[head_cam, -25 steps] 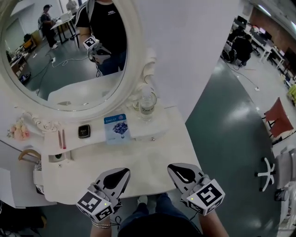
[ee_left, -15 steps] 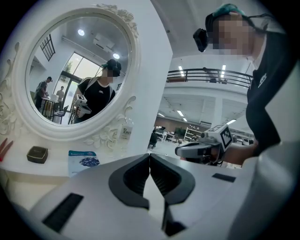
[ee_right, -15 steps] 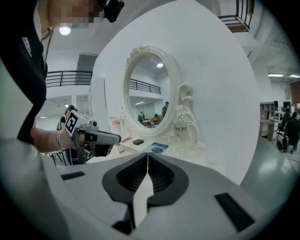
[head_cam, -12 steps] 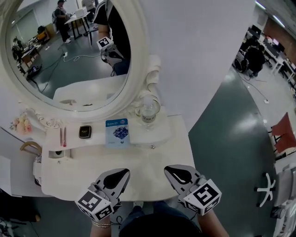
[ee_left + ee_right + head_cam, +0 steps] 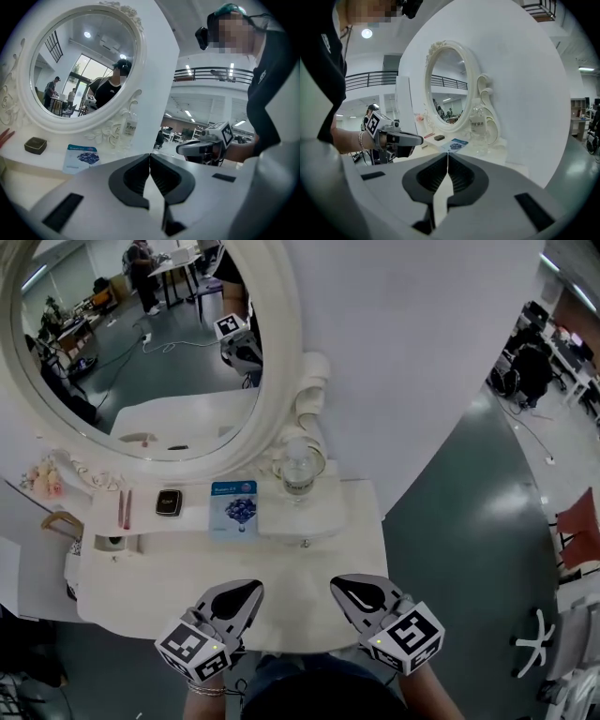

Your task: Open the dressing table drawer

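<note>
Where the raised shelf overhangs, only the drawer knob shows, facing the person; dressing table runs left-right. Left gripper and right gripper: jaws closed, empty.

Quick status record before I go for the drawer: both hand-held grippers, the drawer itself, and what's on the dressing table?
left hand-held gripper: shut, empty, over the near edge of the dressing table
right hand-held gripper: shut, empty, level with the left one and apart from it
drawer: small knob in the raised shelf front, below the water bottle; looks closed, untouched
on shelf: water bottle, blue packet, small dark case
behind: oval mirror
</note>
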A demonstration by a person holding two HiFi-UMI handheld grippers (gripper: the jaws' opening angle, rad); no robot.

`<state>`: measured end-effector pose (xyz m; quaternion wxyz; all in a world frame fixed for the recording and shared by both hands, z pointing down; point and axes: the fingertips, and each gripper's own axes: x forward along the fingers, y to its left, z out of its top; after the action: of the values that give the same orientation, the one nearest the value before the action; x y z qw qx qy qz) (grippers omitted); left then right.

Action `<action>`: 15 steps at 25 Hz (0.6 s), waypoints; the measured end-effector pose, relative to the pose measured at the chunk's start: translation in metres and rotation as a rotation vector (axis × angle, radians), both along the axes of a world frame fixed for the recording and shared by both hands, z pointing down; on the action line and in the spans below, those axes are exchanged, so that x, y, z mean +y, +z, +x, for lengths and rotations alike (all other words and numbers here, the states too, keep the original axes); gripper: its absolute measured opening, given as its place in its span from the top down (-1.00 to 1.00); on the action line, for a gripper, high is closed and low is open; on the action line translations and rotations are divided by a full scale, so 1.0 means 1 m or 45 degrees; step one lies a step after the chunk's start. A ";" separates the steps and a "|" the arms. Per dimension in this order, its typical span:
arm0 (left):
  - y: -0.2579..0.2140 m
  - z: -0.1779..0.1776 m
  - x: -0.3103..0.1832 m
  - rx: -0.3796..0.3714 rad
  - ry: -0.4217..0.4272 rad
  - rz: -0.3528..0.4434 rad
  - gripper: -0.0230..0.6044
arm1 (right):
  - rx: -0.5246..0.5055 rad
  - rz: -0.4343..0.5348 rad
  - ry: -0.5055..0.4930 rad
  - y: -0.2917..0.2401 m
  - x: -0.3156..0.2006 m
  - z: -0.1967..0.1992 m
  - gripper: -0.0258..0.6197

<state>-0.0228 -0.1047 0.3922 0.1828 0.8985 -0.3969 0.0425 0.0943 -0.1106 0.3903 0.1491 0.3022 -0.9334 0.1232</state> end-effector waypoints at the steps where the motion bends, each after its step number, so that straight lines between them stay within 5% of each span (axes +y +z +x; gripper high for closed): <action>1: 0.001 0.001 0.000 0.000 -0.011 -0.006 0.87 | -0.003 -0.009 -0.008 0.002 0.000 0.001 0.86; 9: 0.018 -0.003 0.001 -0.017 -0.141 -0.014 0.87 | -0.009 -0.056 -0.005 0.030 -0.009 0.008 0.86; 15: 0.032 0.004 0.002 0.009 -0.131 -0.037 0.86 | 0.011 -0.097 0.041 0.052 -0.010 0.014 0.86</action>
<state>-0.0189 -0.1024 0.4243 0.1993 0.8743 -0.4412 0.0357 0.1080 -0.1210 0.4423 0.1624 0.3120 -0.9224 0.1597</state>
